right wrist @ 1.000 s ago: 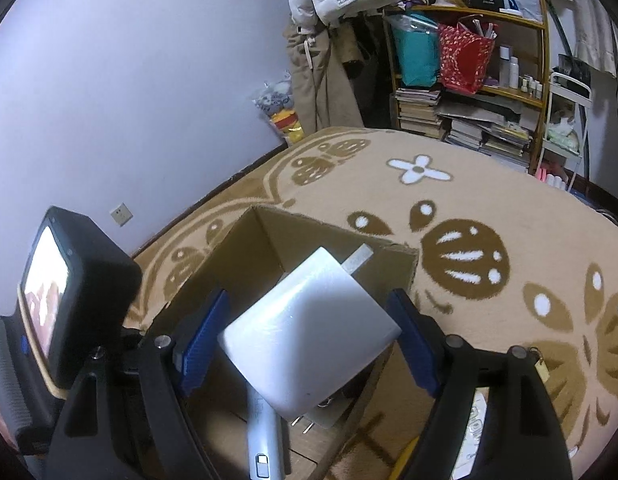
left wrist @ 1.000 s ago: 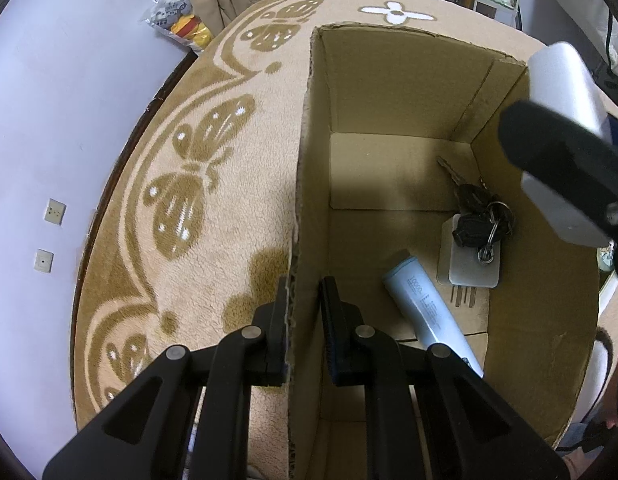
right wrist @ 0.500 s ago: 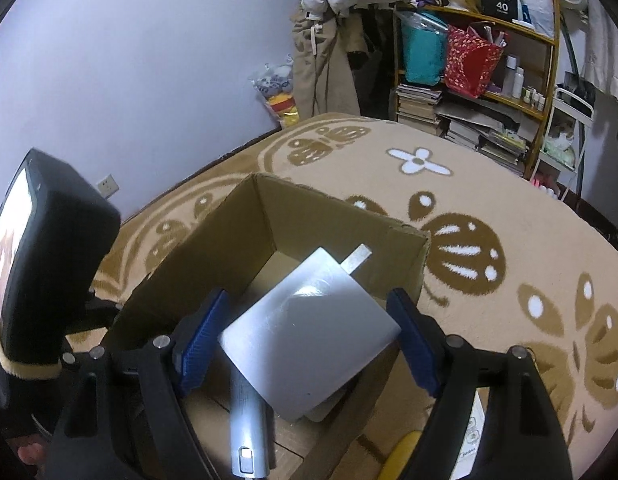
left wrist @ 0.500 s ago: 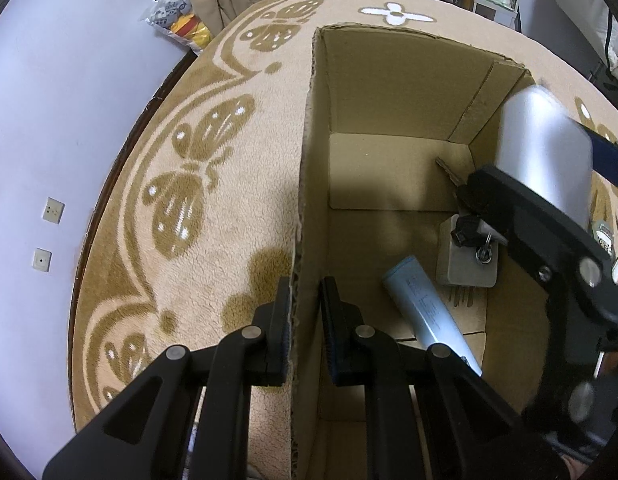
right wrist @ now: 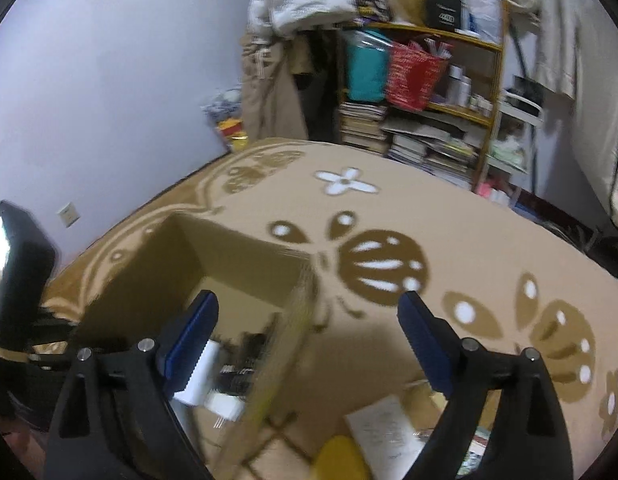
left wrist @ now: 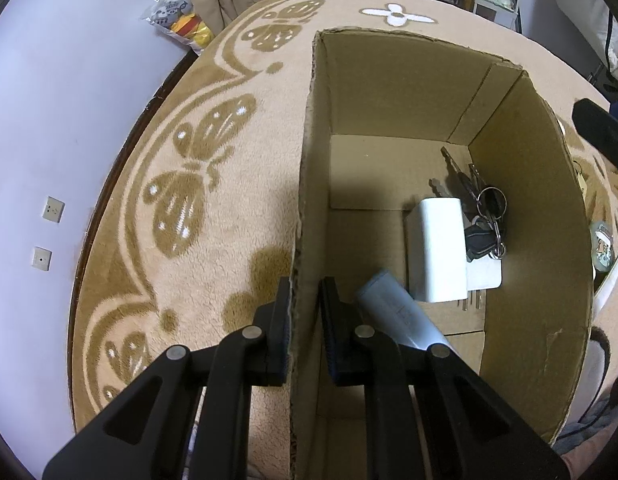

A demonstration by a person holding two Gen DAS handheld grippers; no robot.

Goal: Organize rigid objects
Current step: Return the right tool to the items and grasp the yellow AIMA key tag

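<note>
A: Left tool is clenched on the near left wall of the cardboard box, one finger outside, one inside.

B: And the right tool?

A: Spread wide, nothing between the blue pads. It hangs over the box's right rim, above the patterned carpet.

B: What's in the box?

A: A white charger block lies on the bottom, right of centre. Under it, a flat white adapter peeks out on the right side, prongs pointing near. A bunch of keys sits touching the block's right side, toward the far right corner.

B: The pale blue thing?

A: A tube, slanted, just near the block, its lower end behind the left tool's inner finger.

B: Outside the box?

A: Papers and something yellow on the carpet, blurred in the right view.
</note>
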